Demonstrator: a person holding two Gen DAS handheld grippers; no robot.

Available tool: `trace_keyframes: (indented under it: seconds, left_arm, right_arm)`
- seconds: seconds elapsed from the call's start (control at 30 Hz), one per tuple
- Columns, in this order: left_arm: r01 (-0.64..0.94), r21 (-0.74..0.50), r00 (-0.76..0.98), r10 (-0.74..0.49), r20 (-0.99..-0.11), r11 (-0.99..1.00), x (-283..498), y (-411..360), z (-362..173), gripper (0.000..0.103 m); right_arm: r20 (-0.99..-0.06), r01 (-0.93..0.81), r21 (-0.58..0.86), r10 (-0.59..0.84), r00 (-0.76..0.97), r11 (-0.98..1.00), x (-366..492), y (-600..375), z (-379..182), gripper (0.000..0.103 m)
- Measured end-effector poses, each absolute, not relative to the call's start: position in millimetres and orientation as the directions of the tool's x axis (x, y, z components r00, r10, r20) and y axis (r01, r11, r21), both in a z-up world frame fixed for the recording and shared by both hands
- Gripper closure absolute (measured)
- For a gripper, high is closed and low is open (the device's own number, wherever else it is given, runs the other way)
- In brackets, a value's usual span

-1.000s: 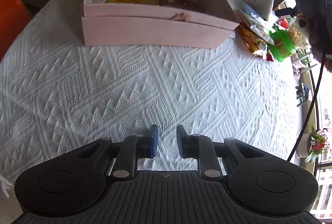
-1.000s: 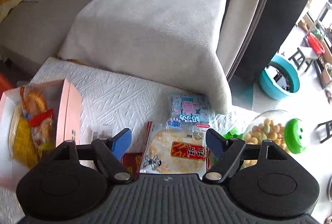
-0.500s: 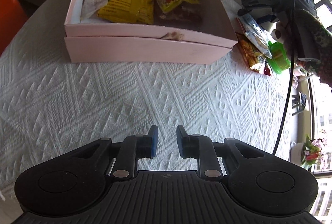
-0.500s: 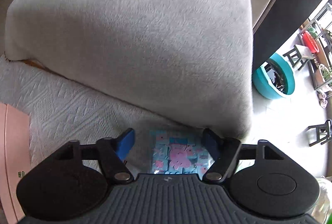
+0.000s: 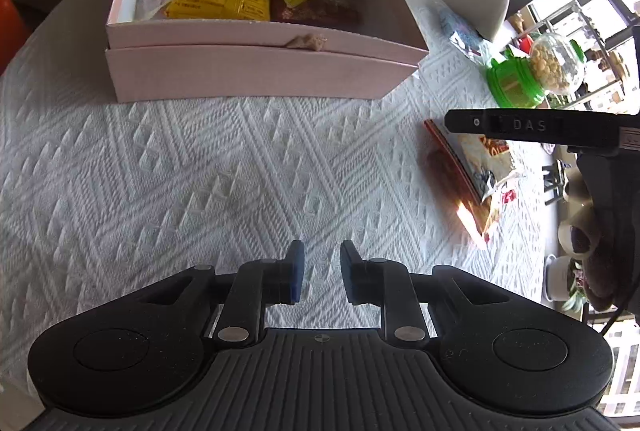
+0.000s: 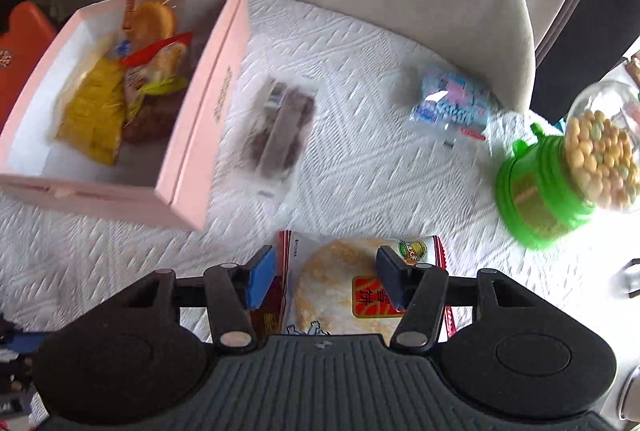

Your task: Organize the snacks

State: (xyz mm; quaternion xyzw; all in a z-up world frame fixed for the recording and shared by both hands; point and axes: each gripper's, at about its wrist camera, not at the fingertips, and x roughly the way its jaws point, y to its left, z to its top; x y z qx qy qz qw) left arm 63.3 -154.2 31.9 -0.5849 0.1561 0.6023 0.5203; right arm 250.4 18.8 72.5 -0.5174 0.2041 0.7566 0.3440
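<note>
Your right hand-held gripper [image 6: 324, 281] has just been closing around the rice cracker packet [image 6: 340, 287] on the worktop [image 6: 360, 171], pads not pinching yet. The left hand-held gripper [image 5: 322, 273] hovers nearly shut, empty. I'd squeeze, then carry it over to the pink box [image 6: 200, 111] behind.

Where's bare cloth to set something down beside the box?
Bare cloth lies before the pink box, ahead of the left gripper. Crowded right of it: brown packet, blue packet, green-lidded jar, rice cracker packet under the right gripper.
</note>
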Motion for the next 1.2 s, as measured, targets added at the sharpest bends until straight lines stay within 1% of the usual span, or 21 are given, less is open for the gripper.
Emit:
trace_keyframes:
  seconds: [0.07, 0.13, 0.17, 0.23, 0.27, 0.33, 0.4, 0.5, 0.6, 0.63, 0.7, 0.73, 0.77, 0.8, 0.83, 0.93, 1.03, 1.1, 1.2]
  left_arm:
    - [-0.815, -0.422, 0.221, 0.461, -0.86, -0.396, 67.8, -147.5, 36.9, 0.08]
    - [-0.827, -0.416, 0.209, 0.481, -0.851, -0.378, 75.9, -138.5, 43.4, 0.08]
    - [-0.832, -0.41, 0.199, 0.488, -0.85, -0.374, 80.4, -133.6, 46.4, 0.08]
    - [-0.825, -0.42, 0.202, 0.497, -0.844, -0.378, 87.4, -122.8, 51.1, 0.08]
    - [-0.815, -0.436, 0.215, 0.501, -0.838, -0.381, 89.7, -117.1, 52.8, 0.079]
    - [-0.807, -0.454, 0.225, 0.516, -0.827, -0.377, 93.9, -103.2, 59.8, 0.079]
    - [-0.822, -0.443, 0.205, 0.541, -0.816, -0.358, 97.6, -86.5, 73.1, 0.079]
    - [-0.835, -0.41, 0.136, 0.585, -0.8, -0.367, 94.3, -70.3, 95.5, 0.079]
    - [-0.841, -0.361, 0.05, 0.608, -0.792, -0.402, 86.1, -60.9, 111.9, 0.079]
    - [-0.839, -0.349, 0.026, 0.609, -0.792, -0.417, 83.1, -57.1, 115.2, 0.079]
    - [-0.83, -0.346, 0.019, 0.599, -0.8, -0.436, 77.2, -47.3, 117.3, 0.079]
    - [-0.83, -0.345, 0.022, 0.592, -0.806, -0.439, 75.8, -38.8, 117.3, 0.079]
    - [-0.835, -0.338, 0.022, 0.587, -0.809, -0.435, 76.1, -30.6, 118.7, 0.079]
    - [-0.844, -0.329, 0.023, 0.584, -0.812, -0.424, 77.7, -23.9, 119.3, 0.079]
    - [-0.853, -0.321, 0.027, 0.581, -0.814, -0.411, 80.3, -16.9, 119.9, 0.079]
    - [-0.888, -0.296, 0.051, 0.564, -0.824, -0.352, 93.8, 13.4, 117.1, 0.079]
    - [-0.92, -0.205, 0.014, 0.495, -0.869, -0.334, 110.6, 50.3, 102.8, 0.075]
    - [-0.926, -0.133, -0.037, 0.437, -0.899, -0.353, 121.5, 72.4, 87.3, 0.075]
    - [-0.946, 0.014, -0.134, 0.35, -0.927, -0.324, 136.3, 102.6, 63.7, 0.074]
  right_arm:
    - [-0.907, -0.746, -0.063, 0.35, -0.234, -0.663, 256.3, 18.7, 85.1, 0.046]
    - [-0.888, -0.759, -0.097, 0.401, -0.226, -0.643, 255.6, 29.3, 96.8, 0.038]
    - [-0.878, -0.763, -0.119, 0.426, -0.218, -0.635, 252.9, 40.9, 98.6, 0.032]
    - [-0.855, -0.779, -0.154, 0.477, -0.202, -0.608, 244.4, 75.4, 98.8, 0.03]
    - [-0.851, -0.79, -0.16, 0.488, -0.193, -0.592, 238.5, 92.8, 98.8, 0.028]
    - [-0.857, -0.819, -0.169, 0.492, -0.152, -0.548, 227.9, 134.9, 89.7, 0.027]
    - [-0.87, -0.843, -0.156, 0.476, -0.129, -0.515, 222.0, 171.6, 79.1, 0.027]
    - [-0.883, -0.856, -0.15, 0.456, -0.109, -0.495, 215.4, 205.2, 64.7, 0.027]
    - [-0.913, -0.846, -0.147, 0.4, -0.084, -0.513, 213.3, 214.0, 50.4, 0.027]
    - [-0.909, -0.833, -0.152, 0.406, -0.093, -0.532, 211.8, 207.9, 48.7, 0.027]
    - [-0.91, -0.802, -0.115, 0.386, -0.151, -0.586, 217.8, 184.8, 53.3, 0.034]
    - [-0.916, -0.782, -0.078, 0.353, -0.188, -0.619, 224.3, 167.5, 54.7, 0.038]
    - [-0.931, -0.767, -0.026, 0.294, -0.214, -0.641, 230.1, 156.6, 52.9, 0.058]
    - [-0.947, -0.759, 0.039, 0.218, -0.236, -0.65, 240.0, 142.4, 48.7, 0.067]
    - [-0.945, -0.753, 0.058, 0.207, -0.253, -0.656, 249.8, 127.6, 48.6, 0.066]
    - [-0.939, -0.687, 0.026, 0.217, -0.265, -0.726, 278.0, 82.2, 47.8, 0.066]
    - [-0.932, -0.658, 0.007, 0.233, -0.277, -0.753, 303.2, 52.8, 52.4, 0.064]
    - [-0.934, -0.684, 0.046, 0.211, -0.287, -0.728, 319.0, 48.6, 59.4, 0.052]
    - [-0.93, -0.733, 0.103, 0.196, -0.311, -0.673, 342.4, 47.0, 65.6, 0.049]
